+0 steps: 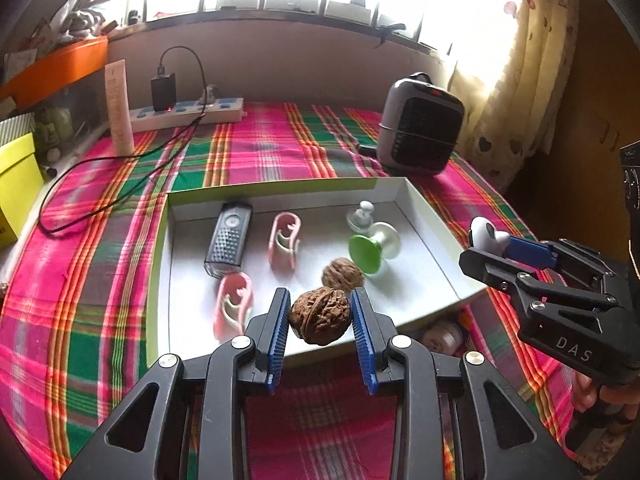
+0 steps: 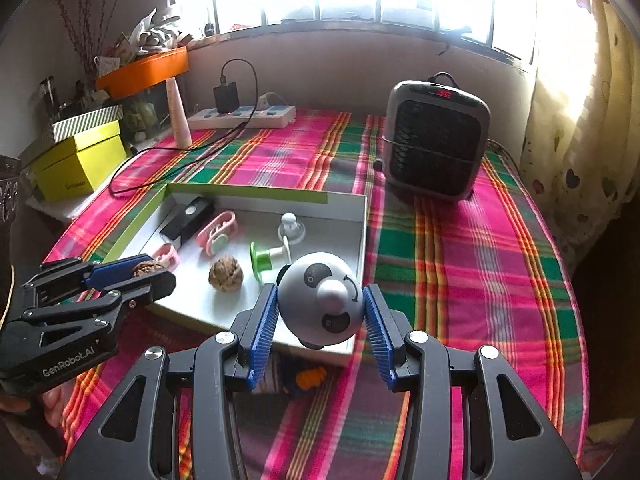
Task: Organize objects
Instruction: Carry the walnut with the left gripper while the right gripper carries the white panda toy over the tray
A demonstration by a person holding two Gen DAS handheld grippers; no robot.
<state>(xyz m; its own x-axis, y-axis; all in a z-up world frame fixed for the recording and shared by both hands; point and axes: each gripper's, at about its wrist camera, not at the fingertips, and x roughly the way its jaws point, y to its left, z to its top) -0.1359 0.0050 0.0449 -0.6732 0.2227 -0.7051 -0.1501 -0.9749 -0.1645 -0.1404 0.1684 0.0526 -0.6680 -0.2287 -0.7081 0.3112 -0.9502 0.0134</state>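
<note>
My left gripper (image 1: 320,314) is shut on a brown walnut (image 1: 320,315) and holds it above the near edge of a shallow white box (image 1: 416,200). My right gripper (image 2: 320,312) is shut on a white panda-face ball (image 2: 320,300) above the box's near right corner (image 2: 362,232). In the box lie a second walnut (image 1: 343,275), a black grater (image 1: 229,238), two pink clips (image 1: 285,240), a green-and-white suction hook (image 1: 374,246) and a clear knob (image 1: 361,216). The right gripper also shows in the left wrist view (image 1: 490,240), the left one in the right wrist view (image 2: 148,272).
The box sits on a plaid cloth (image 2: 460,264). A grey fan heater (image 2: 436,140) stands behind it at the right. A power strip with charger and cable (image 1: 188,114), a cream tube (image 1: 119,108) and a yellow box (image 2: 76,160) are at the back left. Small items lie by the box's near edge (image 2: 310,378).
</note>
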